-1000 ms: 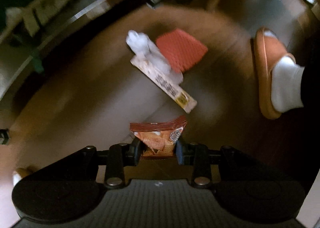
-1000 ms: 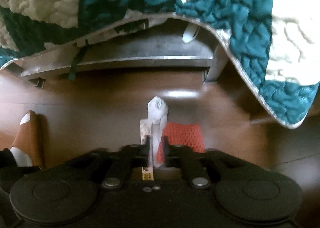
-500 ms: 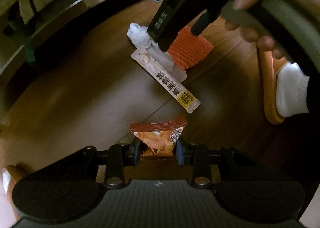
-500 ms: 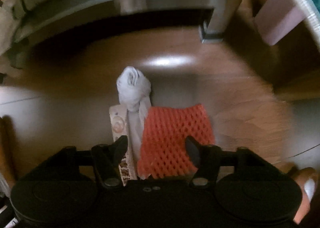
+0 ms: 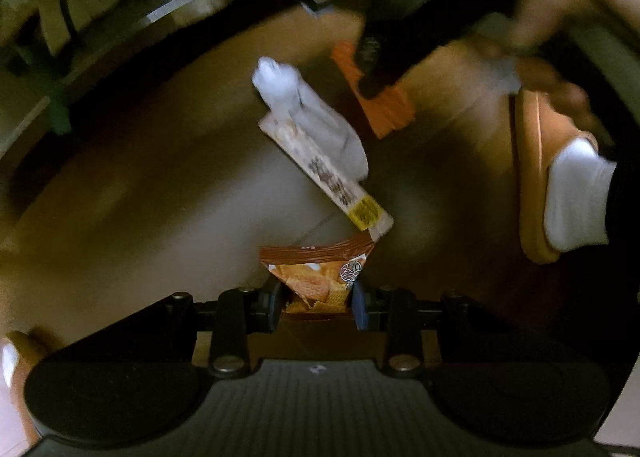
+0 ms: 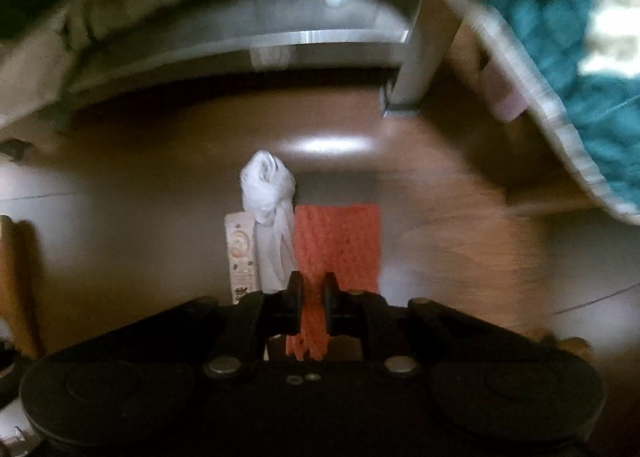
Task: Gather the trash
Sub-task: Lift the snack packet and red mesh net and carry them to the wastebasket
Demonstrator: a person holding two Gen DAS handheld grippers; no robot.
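My left gripper (image 5: 318, 293) is shut on an orange snack packet (image 5: 316, 271) and holds it over the wooden floor. My right gripper (image 6: 312, 297) is shut on the near edge of a red foam net (image 6: 340, 241); it also shows in the left wrist view (image 5: 384, 109), lifted at a tilt under the right gripper (image 5: 372, 69). A knotted white tissue (image 6: 266, 193) lies on a long white wrapper (image 6: 240, 253) just left of the net. Both show in the left wrist view, the tissue (image 5: 304, 105) on the wrapper (image 5: 332, 181).
A metal bed frame (image 6: 280, 41) with a leg (image 6: 420, 69) stands behind the trash. A teal and cream quilt (image 6: 560, 37) hangs at the right. A foot in a white sock and orange slipper (image 5: 540, 177) stands at the right of the trash.
My right gripper was open around the red foam net; now it has shut on the net's near edge and lifted it. My left gripper still holds the snack packet.
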